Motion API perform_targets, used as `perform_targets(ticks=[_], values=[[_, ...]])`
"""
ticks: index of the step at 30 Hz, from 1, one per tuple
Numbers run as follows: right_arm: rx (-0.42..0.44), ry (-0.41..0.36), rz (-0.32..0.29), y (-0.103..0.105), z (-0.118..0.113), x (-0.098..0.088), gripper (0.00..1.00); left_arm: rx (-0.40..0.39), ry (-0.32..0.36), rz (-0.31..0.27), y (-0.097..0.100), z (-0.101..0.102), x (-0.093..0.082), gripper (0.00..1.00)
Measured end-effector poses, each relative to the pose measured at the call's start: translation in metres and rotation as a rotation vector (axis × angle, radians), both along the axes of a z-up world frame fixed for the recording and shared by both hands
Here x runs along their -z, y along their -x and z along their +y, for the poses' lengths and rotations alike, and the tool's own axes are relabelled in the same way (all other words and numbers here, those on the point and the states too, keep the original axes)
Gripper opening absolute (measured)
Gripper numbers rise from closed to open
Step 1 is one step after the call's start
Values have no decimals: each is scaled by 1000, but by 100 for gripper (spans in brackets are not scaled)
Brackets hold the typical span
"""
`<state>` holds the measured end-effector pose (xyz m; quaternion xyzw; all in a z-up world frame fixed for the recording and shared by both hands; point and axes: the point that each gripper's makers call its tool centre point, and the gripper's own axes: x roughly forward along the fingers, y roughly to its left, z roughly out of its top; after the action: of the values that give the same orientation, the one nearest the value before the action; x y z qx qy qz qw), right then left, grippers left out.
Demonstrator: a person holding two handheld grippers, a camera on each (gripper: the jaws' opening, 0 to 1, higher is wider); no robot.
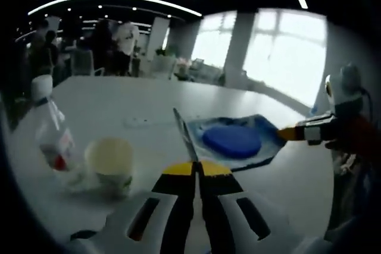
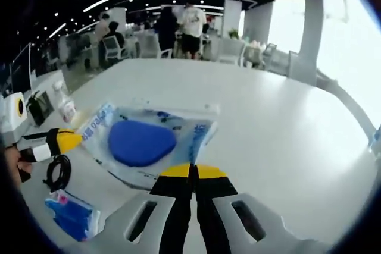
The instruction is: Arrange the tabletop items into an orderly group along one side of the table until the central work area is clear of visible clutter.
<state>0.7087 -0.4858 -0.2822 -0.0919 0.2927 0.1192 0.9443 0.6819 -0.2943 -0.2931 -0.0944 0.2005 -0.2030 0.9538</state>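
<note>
Here, both grippers pinch the blue pouch.

Right gripper (image 2: 193, 171) clamps the pouch (image 2: 143, 144); it stretches toward ten o'clock, where the left gripper (image 2: 71, 141) holds its far edge.

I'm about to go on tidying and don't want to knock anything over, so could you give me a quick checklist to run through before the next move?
1. Right gripper shut on the corner of the clear packet with the blue disc: ok, its jaws meet at the packet's edge.
2. Left gripper holding something: ok, jaws closed on a thin flat strip; what it is, cannot tell.
3. Bottle upright: ok.
4. Cup upright and apart from the grippers: ok.
5. Cable coil and small blue pack clear of the packet: ok, they lie beside it.
6. Far table surface free for sliding: ok.
</note>
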Motion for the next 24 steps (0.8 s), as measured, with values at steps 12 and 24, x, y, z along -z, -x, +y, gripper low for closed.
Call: perform_targets(ticks=[12, 24], values=[[-68, -8, 26, -33, 19, 35, 1, -86, 13, 25, -12, 15, 25, 0], [-118, -22, 57, -53, 28, 71, 1, -173, 29, 85, -22, 24, 58, 0]])
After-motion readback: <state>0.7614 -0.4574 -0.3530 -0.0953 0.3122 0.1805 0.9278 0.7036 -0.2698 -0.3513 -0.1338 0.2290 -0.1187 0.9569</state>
